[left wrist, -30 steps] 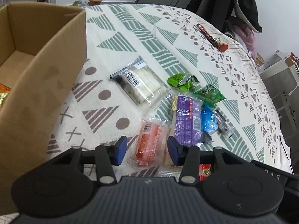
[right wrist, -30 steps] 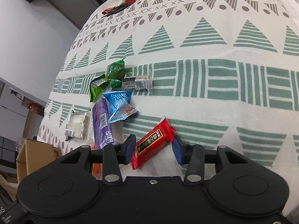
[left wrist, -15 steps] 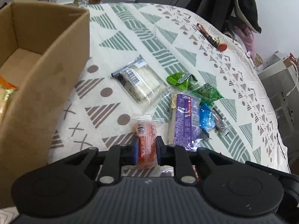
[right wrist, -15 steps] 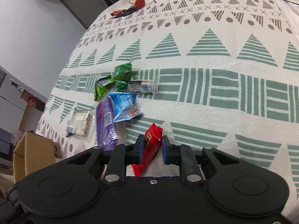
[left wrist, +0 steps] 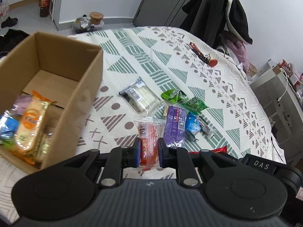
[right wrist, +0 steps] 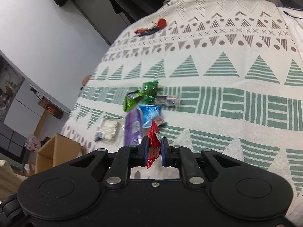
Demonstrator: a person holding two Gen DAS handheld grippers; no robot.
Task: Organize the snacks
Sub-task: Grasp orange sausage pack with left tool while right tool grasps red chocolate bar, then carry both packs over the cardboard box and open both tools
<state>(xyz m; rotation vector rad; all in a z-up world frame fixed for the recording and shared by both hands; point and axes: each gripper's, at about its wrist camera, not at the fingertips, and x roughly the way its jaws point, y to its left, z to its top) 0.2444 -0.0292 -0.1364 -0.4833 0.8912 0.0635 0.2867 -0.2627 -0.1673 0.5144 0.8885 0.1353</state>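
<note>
My left gripper [left wrist: 149, 146] is shut on an orange sausage packet [left wrist: 148, 138] in clear wrap, lifted above the patterned cloth. An open cardboard box [left wrist: 83, 87] stands to its left with several snacks inside [left wrist: 28, 121]. My right gripper [right wrist: 153, 147] is shut on a red snack bar [right wrist: 153, 141], raised off the cloth. Loose snacks lie on the cloth: a purple pack [left wrist: 175, 124], a blue pack [left wrist: 192, 123], two green packs [left wrist: 173, 95], and a clear white-biscuit pack [left wrist: 141, 97]. The box also shows in the right wrist view [right wrist: 56, 151].
A red-tipped tool [left wrist: 203, 55] lies at the far side of the cloth-covered table [left wrist: 132, 43]. A coat on a stand [left wrist: 227, 13] is behind the table. A grey cabinet [left wrist: 274, 94] stands to the right. Jars [left wrist: 96, 17] sit beyond the far left edge.
Both grippers closed on their packets a second ago and have since lifted them. The left one has risen and drawn back, so more of the box's inside shows.
</note>
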